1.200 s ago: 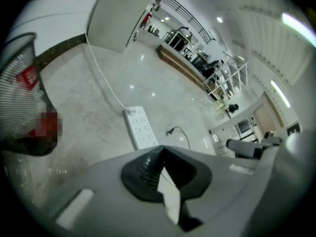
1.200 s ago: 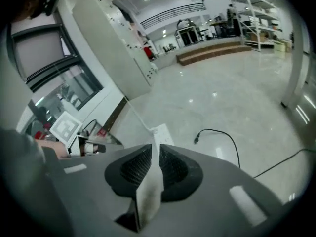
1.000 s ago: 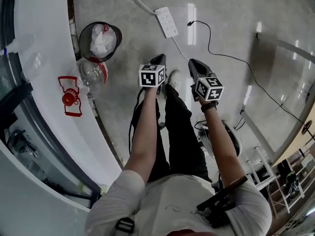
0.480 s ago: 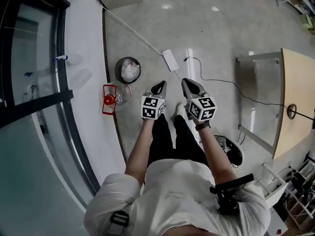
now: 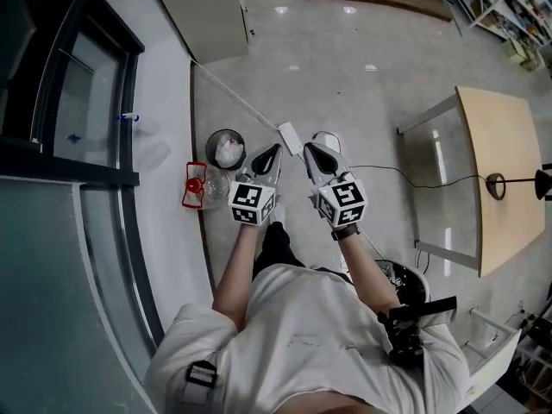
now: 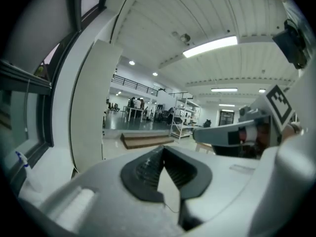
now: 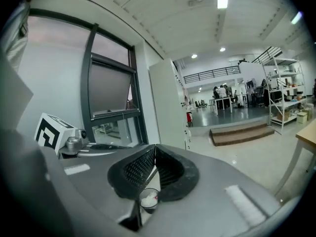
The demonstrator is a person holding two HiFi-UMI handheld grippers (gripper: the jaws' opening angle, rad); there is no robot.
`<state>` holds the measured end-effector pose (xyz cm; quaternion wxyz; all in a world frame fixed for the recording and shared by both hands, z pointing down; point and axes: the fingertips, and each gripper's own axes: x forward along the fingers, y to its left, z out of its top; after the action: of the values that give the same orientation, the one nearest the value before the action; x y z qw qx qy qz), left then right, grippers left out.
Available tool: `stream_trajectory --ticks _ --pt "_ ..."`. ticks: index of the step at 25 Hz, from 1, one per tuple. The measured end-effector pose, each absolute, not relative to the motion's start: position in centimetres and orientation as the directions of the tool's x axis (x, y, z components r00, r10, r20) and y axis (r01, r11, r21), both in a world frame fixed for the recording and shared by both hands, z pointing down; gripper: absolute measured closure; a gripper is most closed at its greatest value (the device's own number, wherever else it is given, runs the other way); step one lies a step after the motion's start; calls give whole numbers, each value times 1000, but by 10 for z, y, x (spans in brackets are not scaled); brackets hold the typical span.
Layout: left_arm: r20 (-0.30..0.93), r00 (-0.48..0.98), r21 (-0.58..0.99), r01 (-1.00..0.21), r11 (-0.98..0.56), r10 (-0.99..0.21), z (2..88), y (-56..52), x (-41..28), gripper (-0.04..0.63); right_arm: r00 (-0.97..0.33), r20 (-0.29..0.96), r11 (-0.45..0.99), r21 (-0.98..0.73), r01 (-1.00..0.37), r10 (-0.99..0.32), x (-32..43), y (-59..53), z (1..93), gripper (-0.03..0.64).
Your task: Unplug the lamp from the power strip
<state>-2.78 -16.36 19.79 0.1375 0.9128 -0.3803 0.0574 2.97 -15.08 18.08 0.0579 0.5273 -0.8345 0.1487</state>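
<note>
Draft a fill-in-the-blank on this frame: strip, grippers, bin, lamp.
1. The strip lies on the ___.
2. The left gripper and the right gripper both have their fingers ___, with nothing between them.
3. The stuff inside the bin is ___ in colour.
4. The lamp stands on the ___.
Missing words: floor; shut; white; table.

My right gripper (image 7: 155, 151) holds its jaws tip to tip, empty. Below them I glimpse a bin (image 7: 148, 200) holding white litter; a dark-framed window (image 7: 111, 90) stands left.
</note>
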Motion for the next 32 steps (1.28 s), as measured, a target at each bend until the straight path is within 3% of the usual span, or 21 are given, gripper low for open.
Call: stream_trajectory --ticks 6,10,14,24,32 --pt "107 649 124 -761 -637 -754 142 -65 -3 598 -419 172 369 -259 -892 -892 75 -37 157 607" --pt "132 662 98 -749 -655 -738 144 23 30 597 -365 81 347 -175 -921 -927 104 49 131 607" --pt "137 685 17 -724 -690 -715 133 92 52 597 -347 82 335 -127 -934 -934 116 101 114 607" --pt "-14 707 -88 -706 -703 -707 45 109 33 597 -235 0 234 -93 -968 -972 118 126 69 607" --pt "-65 675 -112 -737 -667 -735 23 92 -26 597 -272 -25 273 -92 -957 -962 58 112 46 607"
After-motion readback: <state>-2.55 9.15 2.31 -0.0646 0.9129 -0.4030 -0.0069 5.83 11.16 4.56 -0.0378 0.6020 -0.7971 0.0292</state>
